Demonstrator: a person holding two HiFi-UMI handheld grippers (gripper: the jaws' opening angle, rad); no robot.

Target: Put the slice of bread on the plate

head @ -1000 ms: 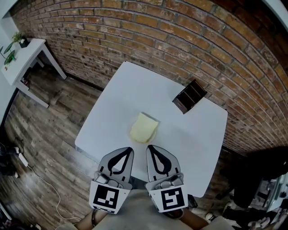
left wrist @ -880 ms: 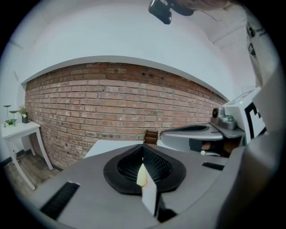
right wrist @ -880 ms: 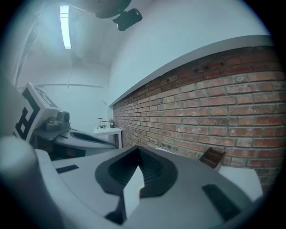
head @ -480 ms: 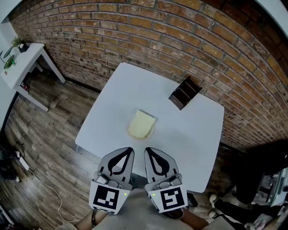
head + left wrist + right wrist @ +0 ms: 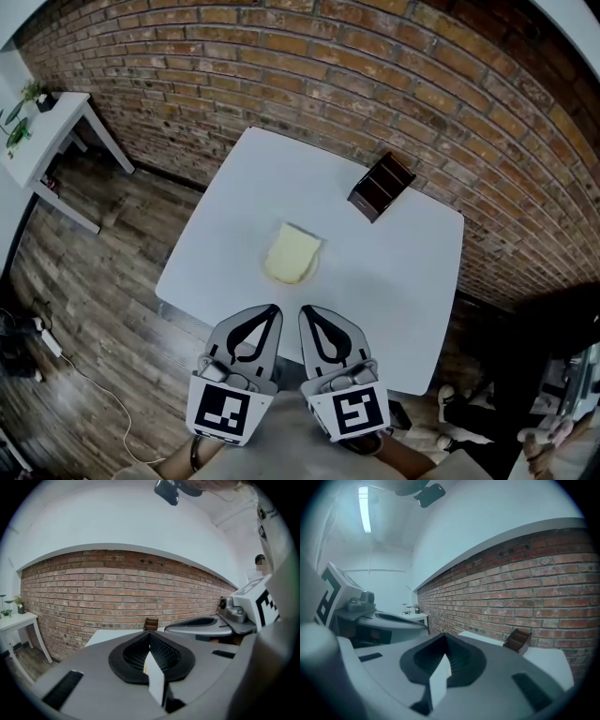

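Bread (image 5: 292,253) lies in the middle of the table (image 5: 412,281), apparently already on a pale plate (image 5: 314,269) whose rim barely shows, so your task looks done. You hold the left tool (image 5: 270,310) and right tool (image 5: 307,310) side by side at the near edge, both closed on nothing. A dark brown rack (image 5: 380,186) stands well apart near the brick wall (image 5: 281,66); nothing blocks the way.

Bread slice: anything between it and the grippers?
No. Head view shows only bare white table between the bread slice and the left gripper and right gripper.
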